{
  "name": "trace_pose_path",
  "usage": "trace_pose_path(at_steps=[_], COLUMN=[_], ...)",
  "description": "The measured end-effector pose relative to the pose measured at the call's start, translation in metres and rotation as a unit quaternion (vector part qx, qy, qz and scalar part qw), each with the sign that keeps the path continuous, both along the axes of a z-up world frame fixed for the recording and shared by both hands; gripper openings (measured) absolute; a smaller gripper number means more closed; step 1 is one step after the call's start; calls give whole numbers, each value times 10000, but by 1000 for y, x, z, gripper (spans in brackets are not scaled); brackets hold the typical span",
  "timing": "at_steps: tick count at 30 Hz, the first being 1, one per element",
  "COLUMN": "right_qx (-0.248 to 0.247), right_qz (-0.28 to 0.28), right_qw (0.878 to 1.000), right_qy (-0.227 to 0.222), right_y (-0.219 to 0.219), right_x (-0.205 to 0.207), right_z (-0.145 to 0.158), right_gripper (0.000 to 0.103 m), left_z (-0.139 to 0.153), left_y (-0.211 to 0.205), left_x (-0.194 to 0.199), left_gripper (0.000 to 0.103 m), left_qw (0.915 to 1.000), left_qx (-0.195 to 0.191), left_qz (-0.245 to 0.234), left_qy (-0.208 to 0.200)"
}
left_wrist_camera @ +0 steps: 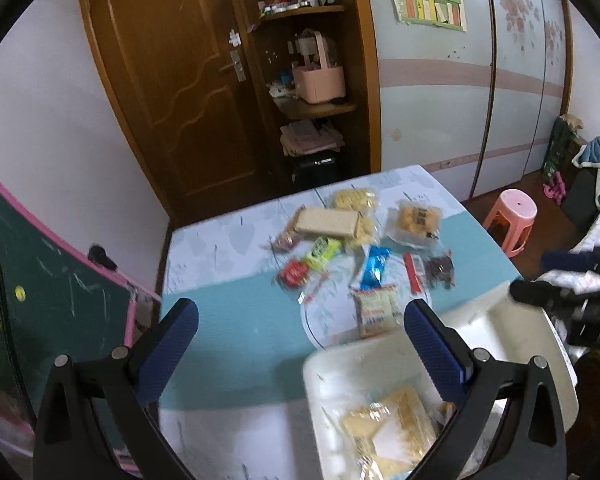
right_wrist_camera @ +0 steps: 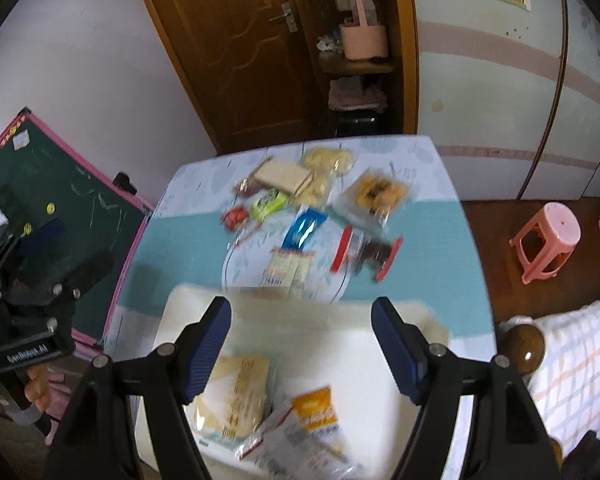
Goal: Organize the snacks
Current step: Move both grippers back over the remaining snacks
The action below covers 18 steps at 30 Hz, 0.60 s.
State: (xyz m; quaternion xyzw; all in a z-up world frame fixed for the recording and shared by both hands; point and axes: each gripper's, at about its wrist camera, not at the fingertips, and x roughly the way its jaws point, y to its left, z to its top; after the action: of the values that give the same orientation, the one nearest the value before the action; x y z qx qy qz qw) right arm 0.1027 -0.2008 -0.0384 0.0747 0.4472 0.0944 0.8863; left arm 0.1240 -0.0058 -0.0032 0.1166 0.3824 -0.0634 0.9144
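Several wrapped snacks lie spread on the blue-and-white table (left_wrist_camera: pixel 236 300): a wafer pack (left_wrist_camera: pixel 327 222), a blue pack (left_wrist_camera: pixel 374 267), a green pack (left_wrist_camera: pixel 322 251), a red-edged pack (right_wrist_camera: pixel 366 255). A white bin (left_wrist_camera: pixel 340 364) at the near edge holds a yellow cracker pack (left_wrist_camera: pixel 392 428); the right wrist view shows the bin (right_wrist_camera: pixel 300 320) with a cracker pack (right_wrist_camera: pixel 236 392) and an orange-labelled bag (right_wrist_camera: pixel 316 416). My left gripper (left_wrist_camera: pixel 300 340) is open and empty above the bin's left rim. My right gripper (right_wrist_camera: pixel 302 338) is open and empty over the bin.
A green chalkboard (left_wrist_camera: pixel 52 280) leans left of the table. A pink stool (left_wrist_camera: pixel 510 220) stands on the floor at right. A wooden door (left_wrist_camera: pixel 180 80) and shelves (left_wrist_camera: pixel 312 100) are behind the table. A checked bedcover (right_wrist_camera: pixel 572 360) lies at right.
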Motion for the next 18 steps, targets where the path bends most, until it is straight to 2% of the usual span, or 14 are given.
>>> trace_pose_path(at_steps=[5,12,18], right_qx=[-103,-186,-201], right_qz=[-150,-383,-606], right_qw=[9996,9979,9975], right_qy=[-228,-480,-289], right_y=[-15,-33,-42], right_x=[30,76,127], right_z=[39,88,95], right_gripper=[73,73,73], left_z=[23,42,36], left_y=[0,-1,-1], left_x=[31,84,134], left_gripper=[102,102,102], left_qw=[9998,9995,9985], left_qx=[120,269,466], left_qz=[0,67,283], left_qy=[-164,-160,-32])
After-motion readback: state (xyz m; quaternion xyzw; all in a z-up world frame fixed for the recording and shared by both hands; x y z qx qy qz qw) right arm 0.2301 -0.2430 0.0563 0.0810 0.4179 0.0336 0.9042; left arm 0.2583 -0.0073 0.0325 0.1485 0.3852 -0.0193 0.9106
